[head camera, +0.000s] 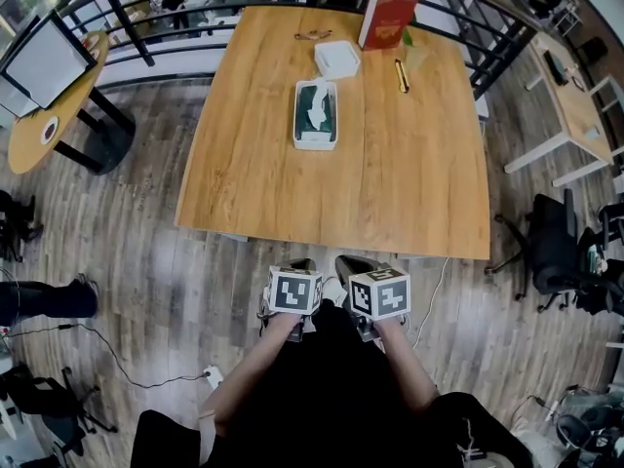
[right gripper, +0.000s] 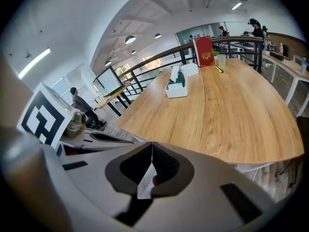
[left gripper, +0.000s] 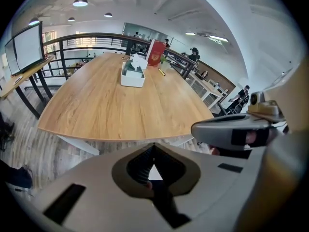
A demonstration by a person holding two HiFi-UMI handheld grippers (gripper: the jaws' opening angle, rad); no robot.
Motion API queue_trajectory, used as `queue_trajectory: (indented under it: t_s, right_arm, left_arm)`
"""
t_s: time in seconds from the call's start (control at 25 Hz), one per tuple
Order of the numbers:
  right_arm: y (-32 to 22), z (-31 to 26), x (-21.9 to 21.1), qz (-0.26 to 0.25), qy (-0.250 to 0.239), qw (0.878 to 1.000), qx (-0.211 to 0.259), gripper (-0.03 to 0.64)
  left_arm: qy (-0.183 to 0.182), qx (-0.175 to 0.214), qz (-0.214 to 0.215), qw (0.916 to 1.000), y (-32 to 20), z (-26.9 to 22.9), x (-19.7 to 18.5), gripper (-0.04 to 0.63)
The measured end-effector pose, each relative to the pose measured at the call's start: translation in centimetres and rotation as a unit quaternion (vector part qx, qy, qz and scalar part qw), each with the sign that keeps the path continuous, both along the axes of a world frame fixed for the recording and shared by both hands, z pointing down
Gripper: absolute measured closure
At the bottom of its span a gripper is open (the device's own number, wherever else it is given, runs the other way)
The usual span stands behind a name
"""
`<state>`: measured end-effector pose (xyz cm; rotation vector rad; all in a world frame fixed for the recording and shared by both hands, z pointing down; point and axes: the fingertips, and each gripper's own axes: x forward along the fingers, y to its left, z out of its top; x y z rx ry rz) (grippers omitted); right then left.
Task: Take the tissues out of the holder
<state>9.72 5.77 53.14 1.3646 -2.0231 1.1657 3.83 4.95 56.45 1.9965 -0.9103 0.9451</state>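
White rectangular holder [head camera: 316, 115], white tissue [head camera: 317, 100] protruding from its top, lies on the wooden table [head camera: 390, 183] near the red book [head camera: 387, 19]. Grey plank floor [head camera: 146, 261] surrounds it. Left gripper [left gripper: 153, 146] and right gripper [right gripper: 151, 145]: jaws closed, empty.

Open-plan office, long wooden table [head camera: 409, 164], side desk [head camera: 570, 100], swivel chair [head camera: 551, 247], large screen [head camera: 44, 61]

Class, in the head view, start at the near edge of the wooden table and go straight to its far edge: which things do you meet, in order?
Tissue holder → white square box → glasses. The pen and red book overlap these in depth, so both are left out.
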Motion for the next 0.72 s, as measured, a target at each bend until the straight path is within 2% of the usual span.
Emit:
queue_trajectory:
  t_s: [0.24, 0.48, 0.72]
  right_arm:
    - [-3.0, -0.2, 3.2, -0.021, 0.009, 1.0, 0.001, 0.604]
    - [-5.1, -0.2, 4.5, -0.046, 0.005, 0.999, 0.003, 0.604]
    - [-6.5, -1.0, 3.7, -0.08, -0.042, 0.995, 0.035, 0.604]
  left_arm:
    - [-0.008, 0.012, -0.006, 0.9999, -2.8, -0.5, 3.3, 0.597]
    - [-0.011, 0.017, -0.026, 0.9995, -4.8, -0.4, 4.9, 0.595]
    - [-0.013, 0.014, -0.047, 0.9987, -5.8, -0.2, 5.3, 0.595]
